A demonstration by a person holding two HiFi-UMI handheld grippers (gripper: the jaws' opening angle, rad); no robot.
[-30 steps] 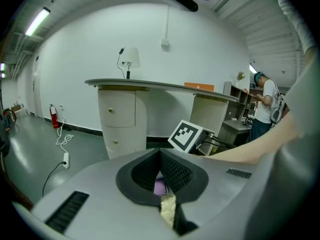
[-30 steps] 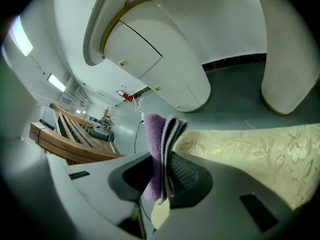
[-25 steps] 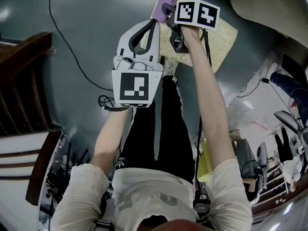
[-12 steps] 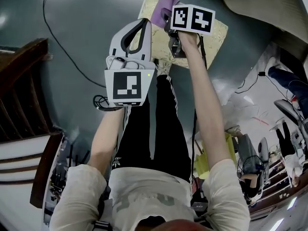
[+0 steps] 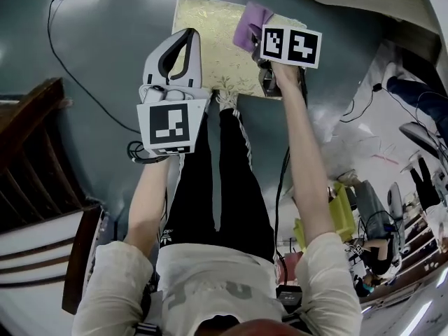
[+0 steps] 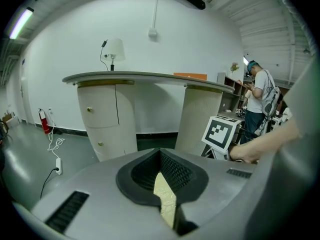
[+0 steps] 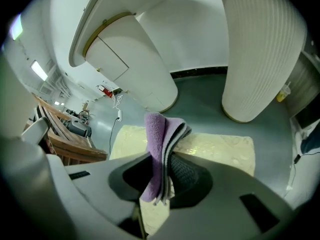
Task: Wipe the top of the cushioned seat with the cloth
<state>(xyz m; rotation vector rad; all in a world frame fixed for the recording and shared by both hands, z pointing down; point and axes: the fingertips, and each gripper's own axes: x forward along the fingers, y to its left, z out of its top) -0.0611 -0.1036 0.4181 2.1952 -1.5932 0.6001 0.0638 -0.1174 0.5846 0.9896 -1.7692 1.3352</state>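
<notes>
Only the right gripper view shows the right claw grasping the folded purple cloth, with the cream cushioned seat beneath it. The left claw is clenched and empty.

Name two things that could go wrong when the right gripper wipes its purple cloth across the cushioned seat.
1. The right gripper pinches the folded cloth partway; its free layers might splay or slip out.
2. The left gripper hangs over the cushioned seat too, so a wide stroke could bump it.
</notes>
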